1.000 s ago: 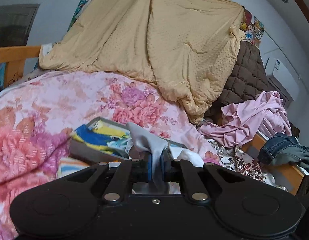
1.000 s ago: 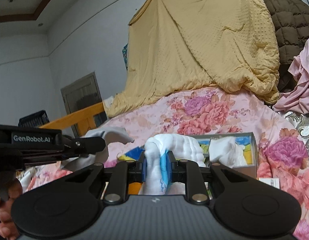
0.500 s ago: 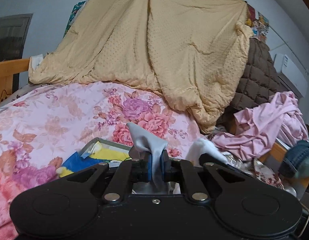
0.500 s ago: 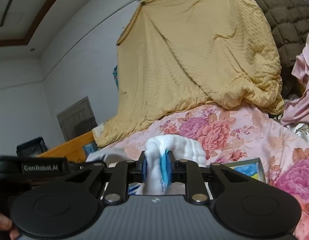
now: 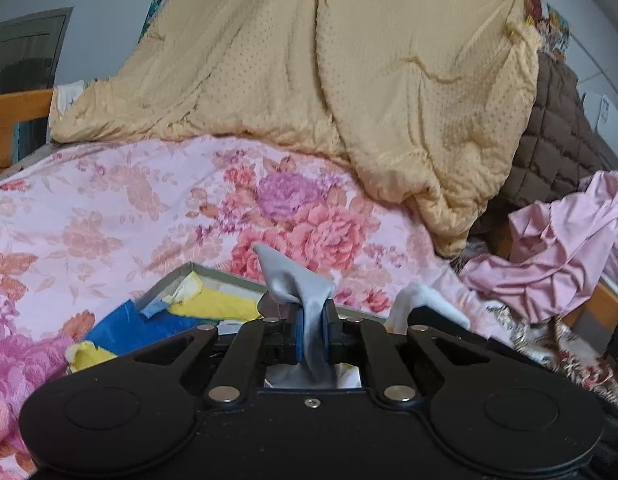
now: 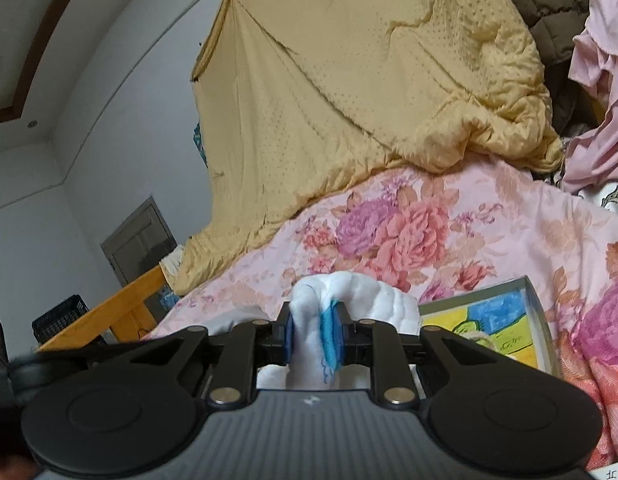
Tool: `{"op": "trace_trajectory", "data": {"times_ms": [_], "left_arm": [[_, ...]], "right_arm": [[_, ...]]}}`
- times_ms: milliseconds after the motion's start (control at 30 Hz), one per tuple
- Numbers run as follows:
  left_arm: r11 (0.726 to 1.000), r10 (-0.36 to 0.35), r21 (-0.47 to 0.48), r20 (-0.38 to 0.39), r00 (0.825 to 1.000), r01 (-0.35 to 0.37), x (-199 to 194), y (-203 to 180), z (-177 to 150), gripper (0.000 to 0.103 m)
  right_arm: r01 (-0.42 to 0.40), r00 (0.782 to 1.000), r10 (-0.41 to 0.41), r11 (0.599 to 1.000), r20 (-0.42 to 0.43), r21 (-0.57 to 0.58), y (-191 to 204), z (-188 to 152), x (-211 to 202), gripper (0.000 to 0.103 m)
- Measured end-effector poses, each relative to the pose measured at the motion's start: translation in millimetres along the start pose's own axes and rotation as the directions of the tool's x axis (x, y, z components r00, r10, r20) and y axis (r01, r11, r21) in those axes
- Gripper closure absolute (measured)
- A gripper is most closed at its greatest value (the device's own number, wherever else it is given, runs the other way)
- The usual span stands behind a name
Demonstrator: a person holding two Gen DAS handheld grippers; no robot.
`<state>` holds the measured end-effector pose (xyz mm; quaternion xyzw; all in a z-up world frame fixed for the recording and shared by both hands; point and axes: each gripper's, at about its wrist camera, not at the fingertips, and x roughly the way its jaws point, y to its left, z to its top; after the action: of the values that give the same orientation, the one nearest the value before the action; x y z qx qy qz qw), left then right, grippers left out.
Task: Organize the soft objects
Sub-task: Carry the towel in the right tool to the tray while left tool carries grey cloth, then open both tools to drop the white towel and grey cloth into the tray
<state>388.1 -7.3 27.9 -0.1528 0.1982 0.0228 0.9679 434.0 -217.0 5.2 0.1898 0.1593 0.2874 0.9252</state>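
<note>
Left gripper (image 5: 312, 336) clamped on grey cloth (image 5: 299, 284); right gripper (image 6: 314, 330) clamped on white towel (image 6: 361, 300); box (image 6: 533, 300) at 3 o'clock there, 9 o'clock in left view; jeans-side pink garment (image 5: 557, 248) fuller in left view

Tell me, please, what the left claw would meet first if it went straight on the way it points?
Probably the pink floral quilt rising just beyond the grey shallow box; the left claw looks aimed over the box's far rim, though depth is unclear.

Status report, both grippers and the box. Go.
Left gripper shut on grey cloth. Right gripper shut on white cloth. Grey box on floral quilt, already holding yellow-blue fabric. Nothing blocking.
</note>
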Motion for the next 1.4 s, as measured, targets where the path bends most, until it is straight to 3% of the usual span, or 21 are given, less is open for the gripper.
{"op": "trace_trajectory", "data": {"times_ms": [600, 967, 1167, 1400], "left_arm": [[0.996, 0.073, -0.036, -0.161, 0.984, -0.08, 29.0, 15.8, -20.5, 0.093], [0.995, 0.082, -0.042, -0.178, 0.981, -0.09, 30.2, 14.8, -20.9, 0.09], [0.99, 0.09, -0.091, -0.171, 0.981, -0.107, 25.5, 21.0, -18.6, 0.083], [0.988, 0.108, -0.097, -0.158, 0.981, -0.124, 13.8, 21.3, -15.2, 0.064]], "right_arm": [[0.004, 0.984, 0.0, 1.0, -0.177, 0.02, -9.7, -6.4, 33.3, 0.076], [0.022, 0.982, -0.017, 0.999, -0.186, 0.026, -10.3, -5.1, 32.4, 0.07], [0.034, 0.984, -0.031, 0.999, -0.178, 0.018, -9.4, -2.9, 28.7, 0.065], [0.065, 0.987, -0.068, 0.998, -0.147, -0.021, -5.5, 1.1, 15.5, 0.052]]}}
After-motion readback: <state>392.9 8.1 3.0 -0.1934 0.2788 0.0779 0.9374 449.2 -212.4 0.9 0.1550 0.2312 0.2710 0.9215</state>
